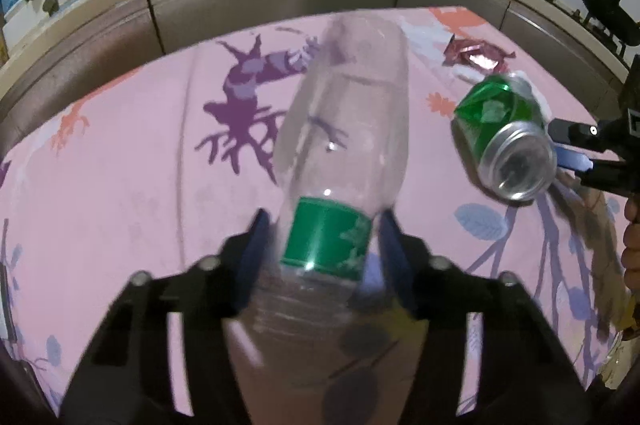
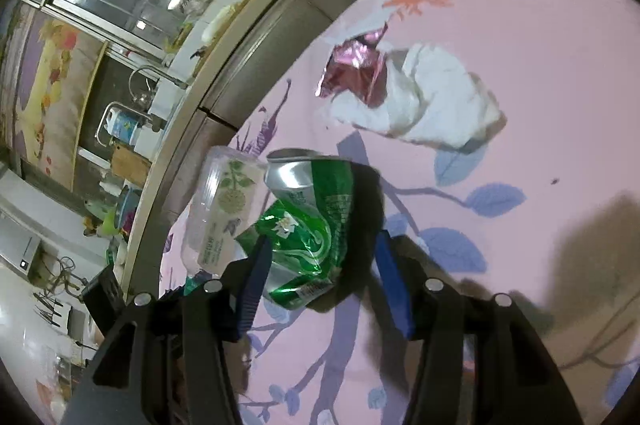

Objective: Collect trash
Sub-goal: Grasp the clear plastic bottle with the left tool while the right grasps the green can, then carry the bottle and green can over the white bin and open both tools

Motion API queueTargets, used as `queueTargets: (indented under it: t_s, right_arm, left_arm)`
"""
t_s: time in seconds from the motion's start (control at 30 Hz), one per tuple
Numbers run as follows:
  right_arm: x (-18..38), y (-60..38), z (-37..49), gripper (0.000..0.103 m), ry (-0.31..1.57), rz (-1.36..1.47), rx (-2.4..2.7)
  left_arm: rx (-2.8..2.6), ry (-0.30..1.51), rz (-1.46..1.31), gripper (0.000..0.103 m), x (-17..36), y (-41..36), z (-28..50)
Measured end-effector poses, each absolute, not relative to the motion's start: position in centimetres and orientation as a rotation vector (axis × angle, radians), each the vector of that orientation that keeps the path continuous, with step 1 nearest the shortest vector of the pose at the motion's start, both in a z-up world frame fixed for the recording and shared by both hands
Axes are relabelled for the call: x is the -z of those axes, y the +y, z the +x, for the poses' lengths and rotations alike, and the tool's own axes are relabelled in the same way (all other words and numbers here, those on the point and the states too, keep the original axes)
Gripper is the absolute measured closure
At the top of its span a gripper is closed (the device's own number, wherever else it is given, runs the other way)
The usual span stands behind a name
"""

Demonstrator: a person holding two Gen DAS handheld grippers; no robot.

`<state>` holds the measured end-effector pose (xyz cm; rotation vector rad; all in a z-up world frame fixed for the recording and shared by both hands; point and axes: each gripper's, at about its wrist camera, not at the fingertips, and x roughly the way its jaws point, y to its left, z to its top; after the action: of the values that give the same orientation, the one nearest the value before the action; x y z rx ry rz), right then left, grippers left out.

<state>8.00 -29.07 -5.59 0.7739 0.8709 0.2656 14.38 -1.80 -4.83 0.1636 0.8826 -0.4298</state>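
Lying on the pink-clothed counter (image 2: 540,37) were one foil wrapper (image 2: 352,69) and one crumpled white tissue (image 2: 436,105). The left gripper (image 1: 324,237) had its fingers pinching one clear plastic bottle (image 1: 344,113) at its green label; the right gripper (image 2: 320,257) pinched one crushed green can (image 2: 308,221).

The tablecloth (image 1: 120,185) is pink with purple, blue and coral leaf and branch prints. The clear bottle (image 1: 344,129) wears a green label. The dented can (image 2: 308,225) is green and silver, the wrapper (image 2: 352,69) shiny pink, the tissue (image 2: 440,105) white.
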Motion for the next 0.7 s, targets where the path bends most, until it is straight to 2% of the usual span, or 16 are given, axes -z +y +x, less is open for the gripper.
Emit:
queueTargets:
  t_s: [0.07, 0.1, 0.13, 0.2, 0.47, 0.7]
  right_arm:
    - [5.8, -28.5, 8.4, 0.056, 0.874, 0.761, -0.274]
    - [5.8, -28.3, 8.6, 0.065, 0.877, 0.759, -0.278]
    - [6.0, -28.1, 8.9, 0.079, 0.887, 0.764, -0.288]
    - [6.6, -27.9, 9.2, 0.092, 0.91, 0.794, -0.317]
    - [4.9, -28.4, 6.4, 0.097, 0.835, 0.784, -0.355]
    - [3.8, -32.7, 2.2, 0.098, 0.735, 0.841, -0.299]
  left_arm:
    - [0.434, 0.89, 0.142, 0.064, 5.0, -1.5, 14.3]
    - [0.429, 0.889, 0.138, 0.064, 4.9, -1.3, 14.2]
    - [0.428, 0.89, 0.131, 0.064, 4.9, -1.1, 14.1]
    - [0.425, 0.89, 0.11, 0.064, 4.7, -0.8, 13.6]
    - [0.499, 0.853, 0.036, 0.064, 2.8, -1.0, 9.8]
    - [0.674, 0.838, 0.065, 0.064, 1.0, -6.5, 7.0]
